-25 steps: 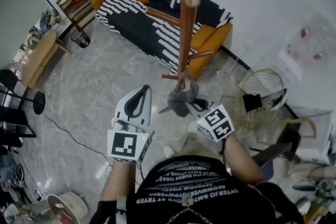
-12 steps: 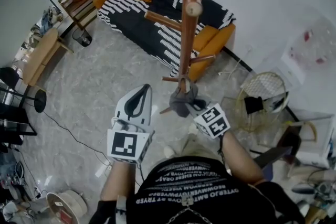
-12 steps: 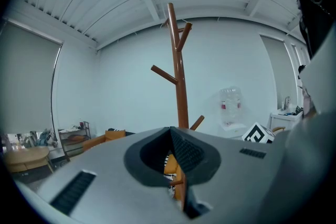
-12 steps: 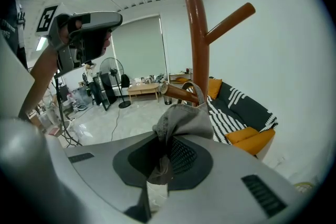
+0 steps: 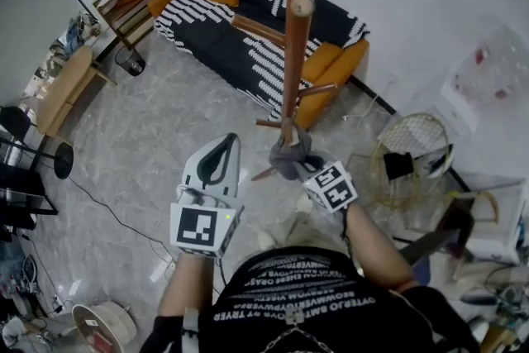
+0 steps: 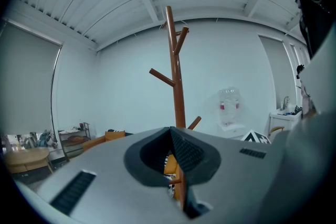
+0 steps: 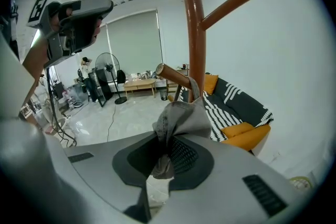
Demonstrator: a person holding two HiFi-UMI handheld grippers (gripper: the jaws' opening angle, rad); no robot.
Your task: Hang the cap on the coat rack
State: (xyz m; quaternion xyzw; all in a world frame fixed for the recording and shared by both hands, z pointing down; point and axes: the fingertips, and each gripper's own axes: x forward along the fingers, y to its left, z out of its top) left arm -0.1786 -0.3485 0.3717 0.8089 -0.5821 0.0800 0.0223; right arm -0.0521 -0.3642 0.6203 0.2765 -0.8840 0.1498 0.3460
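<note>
At the left edge of the floor in the head view stands a low wooden table (image 5: pixel 59 88). Your left gripper (image 5: pixel 221 146) hangs in front of your chest and points roughly level toward the coat rack (image 5: pixel 296 54). Its jaws are pressed together with nothing between them. The left gripper view looks straight at the rack's brown pole (image 6: pixel 176 76) past those closed tips.

The rack rises in the middle of the room, with the orange and black-and-white sofa (image 5: pixel 240 37) behind it against the far wall.

To the right, your right gripper (image 5: pixel 299 168) is tilted downward and its jaws are pinching the grey cap (image 5: pixel 289 157). In the right gripper view the crumpled fabric (image 7: pixel 181 115) bunches up out of the closed tips (image 7: pixel 167 153). The cap's upper edge sits against the pole (image 7: pixel 195 34), just beside a lower peg (image 7: pixel 173 75). I can't tell from any view whether the cap is actually hooked over that peg or only resting against the wood. The cap is low on the rack, well below the upper pegs.
</note>
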